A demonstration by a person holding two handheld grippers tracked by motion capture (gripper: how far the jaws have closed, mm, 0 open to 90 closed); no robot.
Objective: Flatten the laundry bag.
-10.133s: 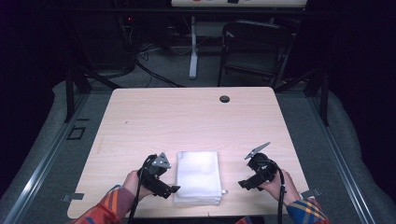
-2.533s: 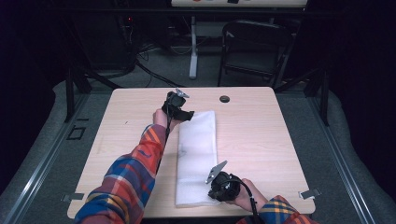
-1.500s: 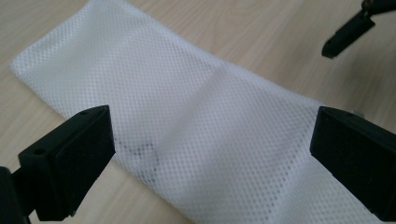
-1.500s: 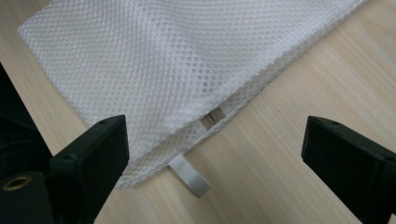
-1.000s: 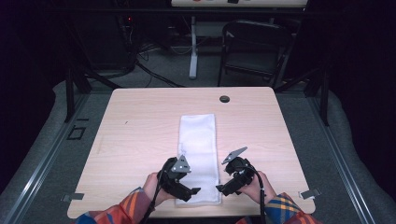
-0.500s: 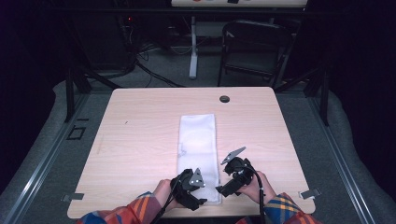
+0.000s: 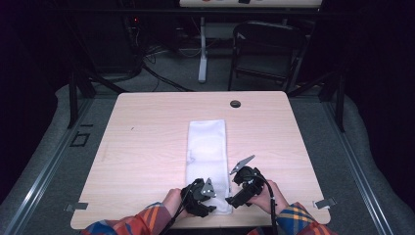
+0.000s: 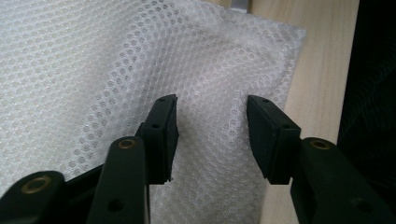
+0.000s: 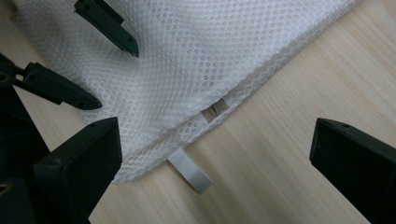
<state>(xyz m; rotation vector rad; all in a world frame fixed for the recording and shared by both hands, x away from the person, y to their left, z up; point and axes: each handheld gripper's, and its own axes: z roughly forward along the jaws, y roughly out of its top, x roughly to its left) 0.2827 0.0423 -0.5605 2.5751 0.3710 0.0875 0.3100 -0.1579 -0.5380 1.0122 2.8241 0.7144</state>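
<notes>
White mesh cloth (image 7: 207, 164) lay folded into a long strip down the middle of the table (image 7: 147, 147), its near end reaching almost to the front edge, between the two hands.

At the left, the left gripper (image 7: 205, 201) stood over the near left corner of the cloth. Its jaws had just been closing, and in the left gripper view the cloth (image 8: 116, 60) bulged up slightly between the pads (image 8: 166, 130), but a clear gap was left and the pads did not yet press it; the jaws were partly open, holding nothing.

At the right, the right gripper (image 7: 234, 201) hovered at the near right corner with its jaws spread wide and empty. In its own view they straddled the hem (image 9: 243, 95), a small white tag (image 9: 189, 171) sticking out from under the edge.

The cloth looked light, soft and limp, in several layers; it would likely sag and unfold if lifted by one point, so a pinch through every layer at both near corners seemed the safest hold. The open weave should give the pads grip.

How many layers lay there could not be told. In the high view, the hands and grippers hid the near hem, and the plaid sleeves (image 7: 147, 223) were cut off by the bottom edge.
</notes>
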